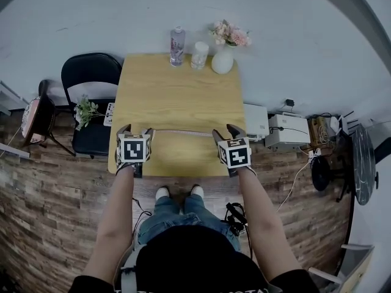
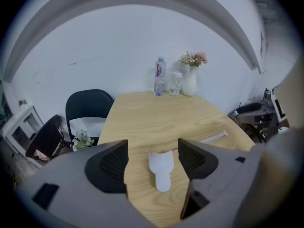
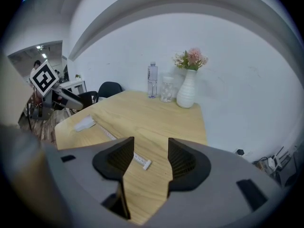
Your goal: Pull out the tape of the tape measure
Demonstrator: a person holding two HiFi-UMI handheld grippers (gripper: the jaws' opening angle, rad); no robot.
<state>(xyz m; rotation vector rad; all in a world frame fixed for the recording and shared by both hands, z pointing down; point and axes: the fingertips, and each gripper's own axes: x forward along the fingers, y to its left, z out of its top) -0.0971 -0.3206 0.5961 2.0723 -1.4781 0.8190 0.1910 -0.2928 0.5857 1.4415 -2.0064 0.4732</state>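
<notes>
A white tape measure case (image 2: pixel 161 172) lies flat on the wooden table (image 1: pixel 183 90), between the spread jaws of my left gripper (image 2: pixel 152 148), and neither pad touches it. Its tape (image 1: pixel 183 132) lies pulled out across the table's near part, from my left gripper (image 1: pixel 135 130) to my right gripper (image 1: pixel 225 130). In the right gripper view the tape's end tab (image 3: pixel 143 162) rests on the wood just left of the open jaws of my right gripper (image 3: pixel 150 146), and the case (image 3: pixel 85 123) shows far off to the left.
A clear bottle (image 1: pixel 177 46), a small jar (image 1: pixel 199 55) and a white vase of pink flowers (image 1: pixel 223 60) stand at the table's far edge. A black chair (image 1: pixel 91 81) is left of the table. White office machines (image 1: pixel 287 130) sit on the floor to the right.
</notes>
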